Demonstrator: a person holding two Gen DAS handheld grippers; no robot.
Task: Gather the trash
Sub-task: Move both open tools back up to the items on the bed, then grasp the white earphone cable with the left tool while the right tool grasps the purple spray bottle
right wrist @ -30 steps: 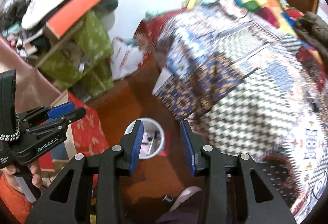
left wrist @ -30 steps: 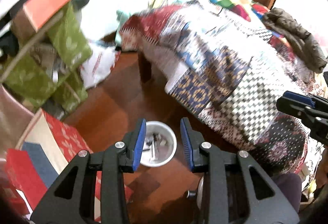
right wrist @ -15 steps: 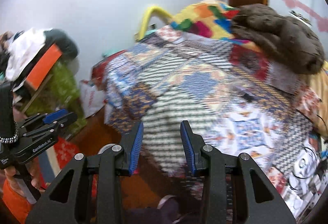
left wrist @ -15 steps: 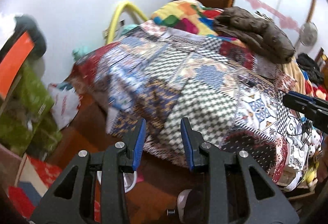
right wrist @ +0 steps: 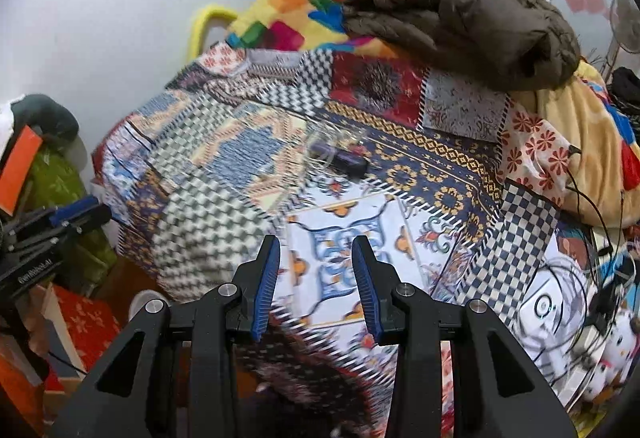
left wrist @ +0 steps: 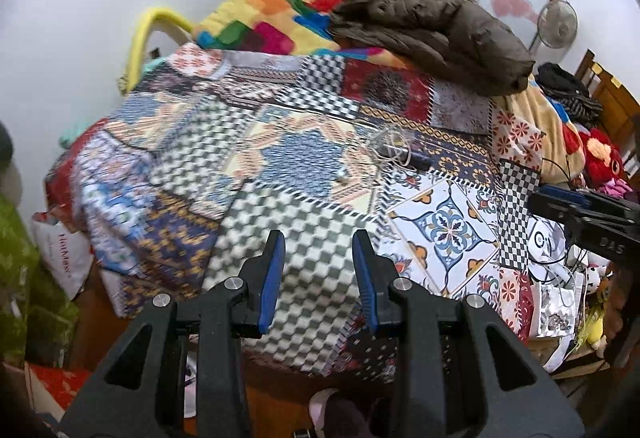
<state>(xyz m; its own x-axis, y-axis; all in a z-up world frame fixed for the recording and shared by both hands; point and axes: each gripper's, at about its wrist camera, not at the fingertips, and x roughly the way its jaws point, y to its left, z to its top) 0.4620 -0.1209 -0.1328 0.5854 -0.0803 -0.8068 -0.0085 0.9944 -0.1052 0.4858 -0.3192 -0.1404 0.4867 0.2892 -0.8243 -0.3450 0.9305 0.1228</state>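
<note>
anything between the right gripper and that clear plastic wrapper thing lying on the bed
Nothing visible blocks it. The right gripper is open and empty above the near edge of the patchwork quilt, and only flat quilt lies between it and the clear wrapper. A small dark object lies beside the wrapper, apparently touching it.

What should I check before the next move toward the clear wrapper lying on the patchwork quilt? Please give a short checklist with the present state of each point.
1. Left gripper empty, jaws open: ok.
2. Right gripper empty, jaws open: ok.
3. Clear wrapper in sight on the patchwork quilt: ok.
4. Way over the quilt free of obstacles: ok.
5. Whether the dark object beside the wrapper is trash: cannot tell.
6. Sharp image for aiming: not ok, right view blurred.
</note>
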